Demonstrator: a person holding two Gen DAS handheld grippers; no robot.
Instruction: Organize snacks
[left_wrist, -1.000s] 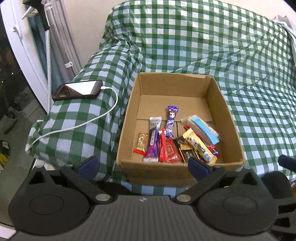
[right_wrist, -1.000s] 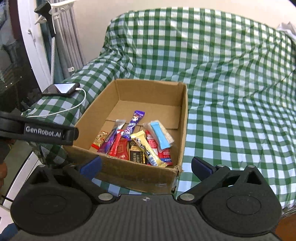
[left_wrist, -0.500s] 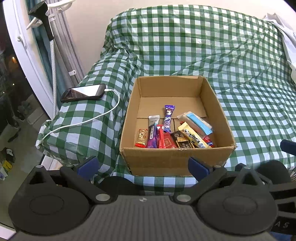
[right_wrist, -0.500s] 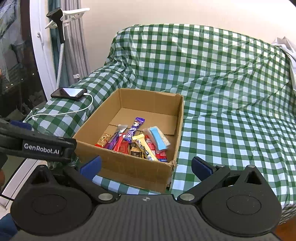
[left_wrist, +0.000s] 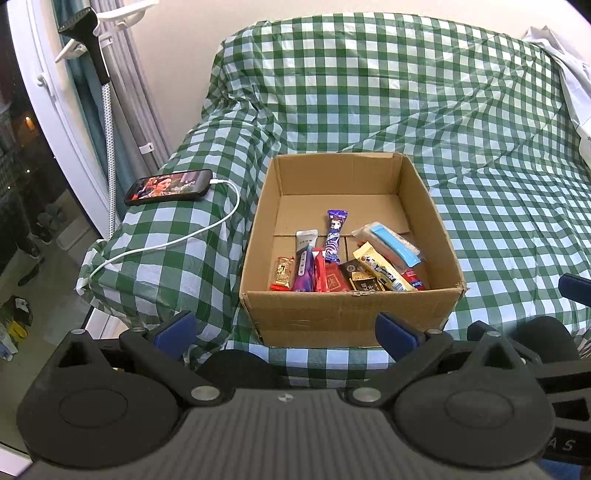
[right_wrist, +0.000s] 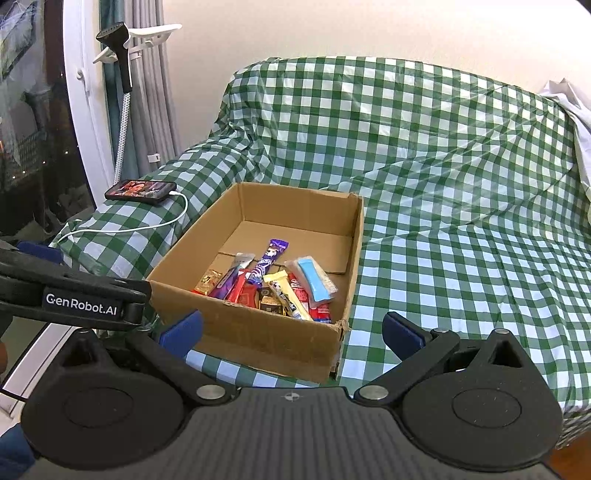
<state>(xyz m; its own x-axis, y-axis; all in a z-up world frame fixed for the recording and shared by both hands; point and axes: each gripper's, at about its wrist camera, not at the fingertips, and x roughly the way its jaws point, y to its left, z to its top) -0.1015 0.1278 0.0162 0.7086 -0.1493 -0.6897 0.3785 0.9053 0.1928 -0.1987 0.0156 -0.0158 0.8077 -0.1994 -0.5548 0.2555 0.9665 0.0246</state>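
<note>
**A:** Where do the snacks sit right now?

**B:** All of them lie in the cardboard box (left_wrist: 351, 310), bunched against its near wall: a purple wrapper (left_wrist: 334, 236), a yellow bar (left_wrist: 384, 271), a blue-striped pack (left_wrist: 391, 243), a small gold one (left_wrist: 282, 271) at the left end of the row. The far half of the box floor is bare.

**A:** And the tools?

**B:** The left gripper (left_wrist: 284, 328) hangs in front of the box's near wall, fingers spread wide, nothing between them. The right gripper (right_wrist: 291, 330) is the same: spread, empty, facing the box's near right corner.

**A:** So what could go wrong?

**B:** I think the near wall is the main trouble. The snacks hug it, so a low reach from this side would likely strike the cardboard and shove the box across the checked cloth (left_wrist: 498, 221), which looks soft and slippery.

**A:** Anything beside the box?

**B:** A phone (left_wrist: 170, 186) left of it, with a white cable (left_wrist: 177, 242) trailing toward the box's left wall. A wide swing of the left tool could snag that cable and drag the phone off.

**A:** And the wrappers?

**B:** They overlap. A pinch on one may lift or flick its neighbour, and the glossy film may slip.
</note>
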